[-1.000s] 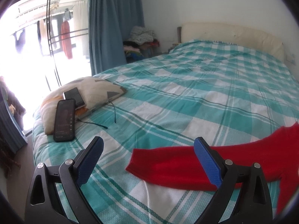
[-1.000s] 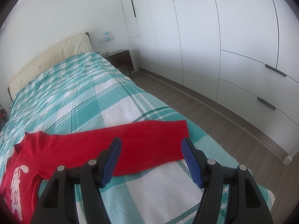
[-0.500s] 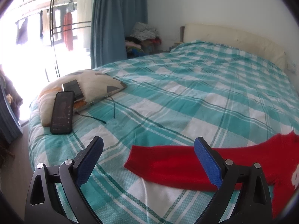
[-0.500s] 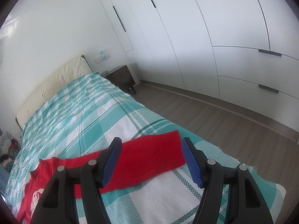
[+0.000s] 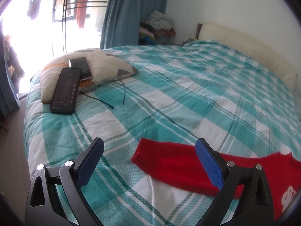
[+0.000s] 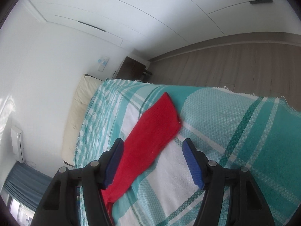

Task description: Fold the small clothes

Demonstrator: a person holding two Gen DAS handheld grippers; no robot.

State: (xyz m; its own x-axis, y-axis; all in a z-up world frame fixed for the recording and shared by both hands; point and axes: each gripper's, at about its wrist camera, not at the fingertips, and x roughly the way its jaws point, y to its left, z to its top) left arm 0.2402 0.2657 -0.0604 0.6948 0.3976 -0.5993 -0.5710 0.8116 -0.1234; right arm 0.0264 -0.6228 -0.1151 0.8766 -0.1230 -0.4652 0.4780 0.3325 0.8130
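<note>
**Red sweater spread on a checked bed**

A bed under a teal-and-white checked cover fills the room, its cream headboard at the far wall. White wardrobes line the right side above a wood floor; blue curtains hang at the far left. A patterned pillow bears two phones. The red sweater lies flat at the near edge, sleeves outstretched. The left gripper and right gripper each hover wide apart over a sleeve, holding nothing.

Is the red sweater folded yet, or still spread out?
Spread: both views show the red sweater with its sleeves stretched flat on the bedspread.
</note>
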